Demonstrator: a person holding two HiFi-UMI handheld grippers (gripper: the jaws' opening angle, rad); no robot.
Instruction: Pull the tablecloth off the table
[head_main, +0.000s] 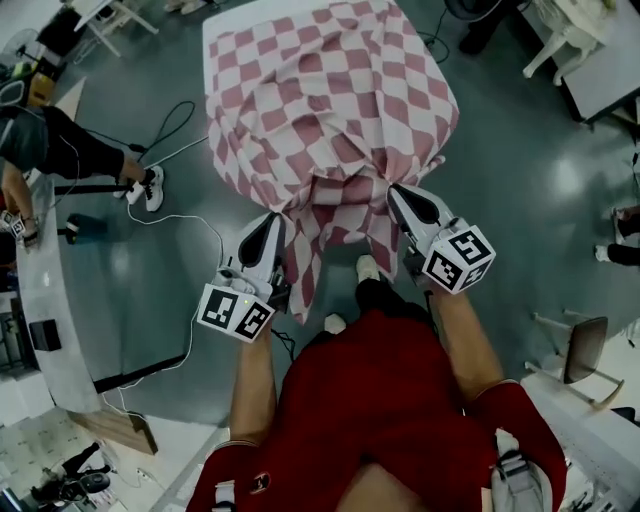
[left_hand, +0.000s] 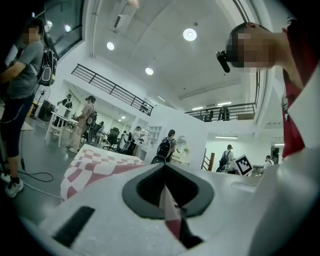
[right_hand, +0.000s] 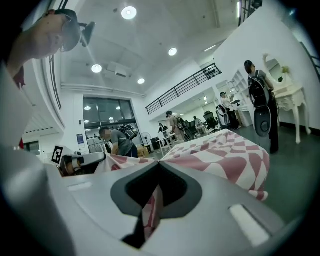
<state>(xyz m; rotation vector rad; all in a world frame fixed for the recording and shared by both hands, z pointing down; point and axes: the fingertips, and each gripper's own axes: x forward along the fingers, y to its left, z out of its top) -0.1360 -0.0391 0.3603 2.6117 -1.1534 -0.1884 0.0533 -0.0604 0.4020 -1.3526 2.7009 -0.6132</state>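
Tablecloth (head_main: 330, 110), red-and-white checked, lies draped over the worktop and hides it. Its near edge is gathered into a bunch that hangs toward us above the grey floor (head_main: 520, 200). We have our left hand-held gripper (head_main: 284, 222) clenched on the left side of that bunch, and its own view shows a fold of checked fabric pinched between the closed jaws. Our right hand-held gripper (head_main: 392, 192) grasps the right side likewise, with a strip of cloth caught between its jaws. We hold both near each other, just off the worktop's near end.
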